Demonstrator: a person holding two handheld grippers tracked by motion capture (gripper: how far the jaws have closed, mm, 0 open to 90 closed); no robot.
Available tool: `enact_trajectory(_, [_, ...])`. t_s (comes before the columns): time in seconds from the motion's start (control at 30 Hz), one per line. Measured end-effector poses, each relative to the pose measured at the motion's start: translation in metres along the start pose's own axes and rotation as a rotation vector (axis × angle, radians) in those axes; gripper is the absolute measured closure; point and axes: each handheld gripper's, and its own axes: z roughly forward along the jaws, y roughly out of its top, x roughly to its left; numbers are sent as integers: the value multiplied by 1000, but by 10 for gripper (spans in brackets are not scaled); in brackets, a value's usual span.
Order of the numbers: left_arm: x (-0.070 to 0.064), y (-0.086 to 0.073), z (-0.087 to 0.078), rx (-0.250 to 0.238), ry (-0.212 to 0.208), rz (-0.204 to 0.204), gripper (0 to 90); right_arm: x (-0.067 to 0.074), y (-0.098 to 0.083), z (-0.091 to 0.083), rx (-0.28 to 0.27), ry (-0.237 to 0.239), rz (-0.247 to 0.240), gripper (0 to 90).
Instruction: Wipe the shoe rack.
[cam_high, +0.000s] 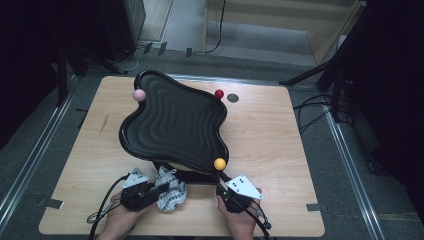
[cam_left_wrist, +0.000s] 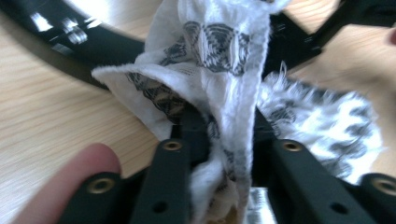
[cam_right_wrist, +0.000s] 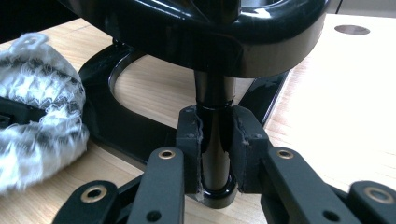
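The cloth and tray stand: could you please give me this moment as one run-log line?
left gripper: shut on cloth | right gripper: shut on stand post | black wavy tray: on stand, not yet wiped

A rectangular table of pale wood grain with rounded corners (cam_high: 300, 150) is seen at the centre of the high view, and a small dark round hole (cam_high: 233, 98) is set into its top toward one o'clock. Short strips of grey tape (cam_high: 54, 203) are stuck at its eight o'clock and four o'clock edges. The table is surrounded by a grey carpeted floor (cam_high: 30, 145), crossed by silvery metal rails (cam_high: 350, 160) at three and nine o'clock. Black stand legs (cam_high: 310, 76) and loose cables (cam_high: 310, 112) are found at two o'clock. A light wooden panelled unit (cam_high: 280, 20) is placed at twelve o'clock. The room's edges are left in deep shadow.
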Motion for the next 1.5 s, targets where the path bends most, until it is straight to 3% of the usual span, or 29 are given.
enact_trajectory(0.1, [-11, 7, 4, -46, -51, 17, 788, 2, 0, 0, 0, 2, -4, 753])
enact_trajectory(0.23, [-20, 25, 24, -72, -54, 25, 786, 6, -1, 0, -1, 8, -10, 754])
enact_trajectory(0.3, [-22, 31, 35, -69, -34, 34, 784, 7, -1, 0, 2, 5, -10, 755])
enact_trajectory(0.37, [-24, 32, 45, -73, -43, 23, 780, 9, -1, 0, 1, 4, -10, 755])
enact_trajectory(0.43, [-30, 29, 53, -72, -31, 42, 776, 9, -1, 0, 1, 3, -11, 755])
enact_trajectory(0.5, [-38, 22, 60, -55, -3, 85, 773, 9, -1, 0, 0, 0, -13, 756])
enact_trajectory(0.53, [-40, 21, 59, -58, 7, 83, 773, 10, -1, 0, 1, -1, -12, 756])
enact_trajectory(0.6, [-40, 21, 56, -76, 66, 120, 774, 10, -1, 0, -1, -7, -15, 757])
enact_trajectory(0.7, [-28, 21, 51, -76, 118, 65, 775, 10, -1, 0, 0, -9, -20, 757])
enact_trajectory(0.83, [-10, 24, 40, -76, 201, 35, 775, 11, 0, 0, 6, -14, -23, 758])
enact_trajectory(0.93, [12, 23, 28, -97, 275, -23, 775, 11, 0, 0, 7, -15, -23, 758])
enact_trajectory(1.0, [17, 22, 24, -105, 282, -37, 774, 11, 0, 0, 8, -14, -22, 758])
enact_trajectory(1.07, [10, 20, 25, -103, 279, -18, 774, 11, 0, 0, 7, -13, -23, 758])
enact_trajectory(1.23, [-27, 19, 46, -75, 188, 53, 767, 11, 0, 0, 9, -9, -19, 757])
enact_trajectory(1.3, [-35, 19, 52, -69, 171, 72, 763, 11, 0, 0, 9, -9, -19, 757])
enact_trajectory(1.43, [-34, 22, 54, -58, 167, 80, 762, 11, 0, -1, 9, -13, -21, 758])
enact_trajectory(1.5, [-30, 23, 52, -57, 187, 79, 762, 13, 1, -1, 16, -27, -26, 759])
